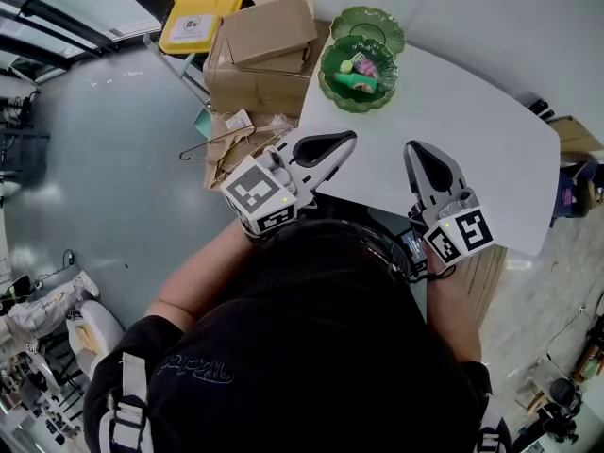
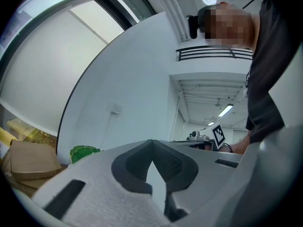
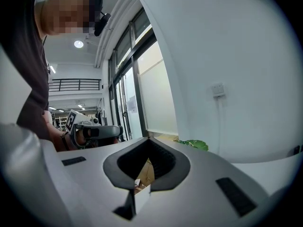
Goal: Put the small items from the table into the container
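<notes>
Beyond left gripper lies container.

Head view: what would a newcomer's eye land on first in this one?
The green leaf-shaped dish at the white table's far edge stands out, with small bright items in it and a second green dish just behind. Nearer the person, the left tool and right tool, each with a marker cube, sit at the table's near edge, both shut and empty. Cardboard boxes are piled on the floor left of the table.
</notes>
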A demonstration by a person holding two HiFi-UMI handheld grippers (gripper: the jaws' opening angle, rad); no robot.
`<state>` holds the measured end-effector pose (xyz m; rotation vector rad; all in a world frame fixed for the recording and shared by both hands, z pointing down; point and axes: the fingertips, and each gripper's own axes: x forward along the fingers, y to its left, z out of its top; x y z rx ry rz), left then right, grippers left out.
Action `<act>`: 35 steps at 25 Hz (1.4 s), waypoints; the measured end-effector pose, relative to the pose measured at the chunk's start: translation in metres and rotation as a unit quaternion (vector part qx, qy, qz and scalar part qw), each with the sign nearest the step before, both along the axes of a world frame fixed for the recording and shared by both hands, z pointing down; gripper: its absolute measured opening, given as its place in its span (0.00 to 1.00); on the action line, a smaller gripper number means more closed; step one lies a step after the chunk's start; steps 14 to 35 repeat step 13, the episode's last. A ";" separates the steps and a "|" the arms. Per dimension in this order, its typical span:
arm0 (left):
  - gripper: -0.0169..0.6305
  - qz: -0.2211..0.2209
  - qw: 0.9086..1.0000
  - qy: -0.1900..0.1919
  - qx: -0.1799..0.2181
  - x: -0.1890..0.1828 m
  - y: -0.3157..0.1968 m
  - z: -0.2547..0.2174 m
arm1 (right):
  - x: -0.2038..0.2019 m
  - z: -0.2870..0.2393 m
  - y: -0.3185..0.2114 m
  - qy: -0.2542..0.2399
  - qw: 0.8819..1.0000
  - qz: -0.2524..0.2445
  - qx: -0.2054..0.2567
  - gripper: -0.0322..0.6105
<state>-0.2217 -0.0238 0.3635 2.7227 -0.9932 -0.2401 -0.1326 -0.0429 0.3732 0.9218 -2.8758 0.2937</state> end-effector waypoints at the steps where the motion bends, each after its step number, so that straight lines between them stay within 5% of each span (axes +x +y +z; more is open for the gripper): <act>1: 0.03 0.000 1.000 -0.001 0.000 0.000 0.000 0.000 | 0.000 -0.001 0.000 0.000 1.000 0.000 0.000 0.07; 35: 0.03 0.014 1.000 -0.002 0.005 0.003 0.005 -0.004 | -0.005 0.003 0.010 0.009 1.000 -0.003 -0.003 0.07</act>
